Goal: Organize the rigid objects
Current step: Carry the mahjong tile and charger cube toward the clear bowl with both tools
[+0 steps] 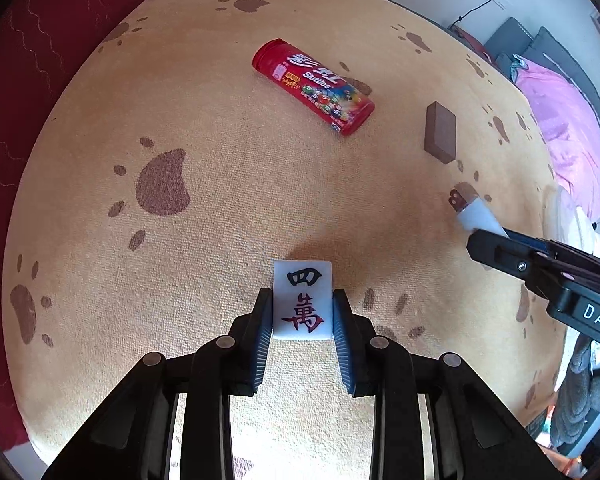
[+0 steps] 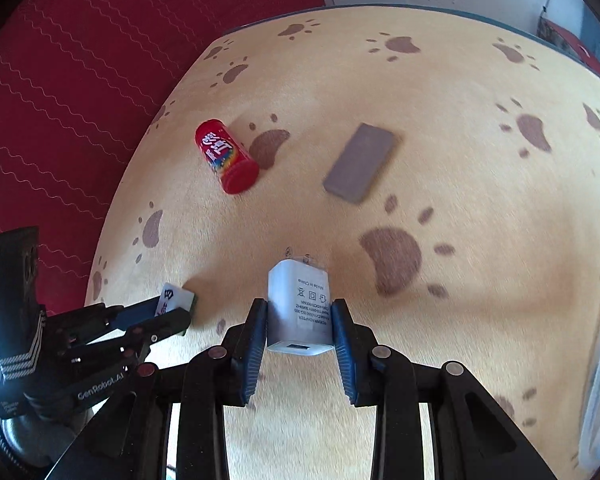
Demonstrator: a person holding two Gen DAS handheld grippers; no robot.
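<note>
My left gripper (image 1: 302, 308) is shut on a white mahjong tile (image 1: 302, 300) with black and red characters, held just above the tan paw-print cloth (image 1: 220, 200). It also shows at the left of the right wrist view (image 2: 176, 308), with the mahjong tile (image 2: 172, 298) in it. My right gripper (image 2: 300, 320) is shut on a white USB power adapter (image 2: 299, 308), prongs pointing forward. The adapter also shows in the left wrist view (image 1: 476, 212). A red Skittles tube (image 1: 314, 86) lies on its side farther off. A brown rectangular block (image 1: 440, 132) lies to its right.
The paw-print cloth (image 2: 460, 160) covers the whole surface. The Skittles tube (image 2: 226, 156) and the brown block (image 2: 360, 164) lie at its middle. A red patterned fabric (image 2: 60, 100) lies beyond the left edge. Pink bedding (image 1: 560, 120) and grey cushions are at the right.
</note>
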